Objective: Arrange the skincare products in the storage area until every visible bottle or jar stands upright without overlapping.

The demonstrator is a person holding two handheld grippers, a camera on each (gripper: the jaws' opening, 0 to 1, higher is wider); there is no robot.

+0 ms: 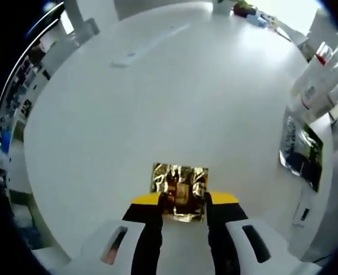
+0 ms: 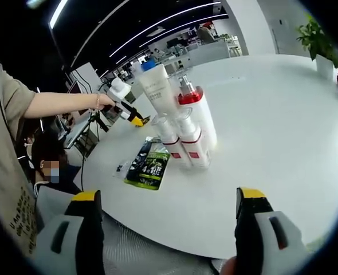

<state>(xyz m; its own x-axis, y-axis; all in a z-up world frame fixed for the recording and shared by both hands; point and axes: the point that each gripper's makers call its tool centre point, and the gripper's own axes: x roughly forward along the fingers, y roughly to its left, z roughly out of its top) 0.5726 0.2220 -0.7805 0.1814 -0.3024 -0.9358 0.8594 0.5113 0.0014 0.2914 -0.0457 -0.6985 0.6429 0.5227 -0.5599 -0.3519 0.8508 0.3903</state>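
Note:
My left gripper [image 1: 183, 201] is shut on a crinkled gold foil sachet [image 1: 179, 184], held low over the white table [image 1: 157, 103]. At the right edge of the left gripper view stand white bottles [image 1: 321, 77], with a dark green sachet [image 1: 301, 150] lying flat below them. In the right gripper view the same group stands upright and close together: a white tube [image 2: 154, 83], a pump bottle with a red collar [image 2: 196, 112] and two small bottles [image 2: 169, 137]. The green sachet [image 2: 149, 163] lies in front of them. My right gripper [image 2: 169, 223] is open and holds nothing, near the table edge.
A person in a beige shirt [image 2: 8, 172] stands at the left, their hand holding the left gripper [image 2: 123, 109] beyond the bottles. A potted plant [image 2: 321, 37] stands at the far right. A small white item [image 1: 302, 213] lies near the table edge.

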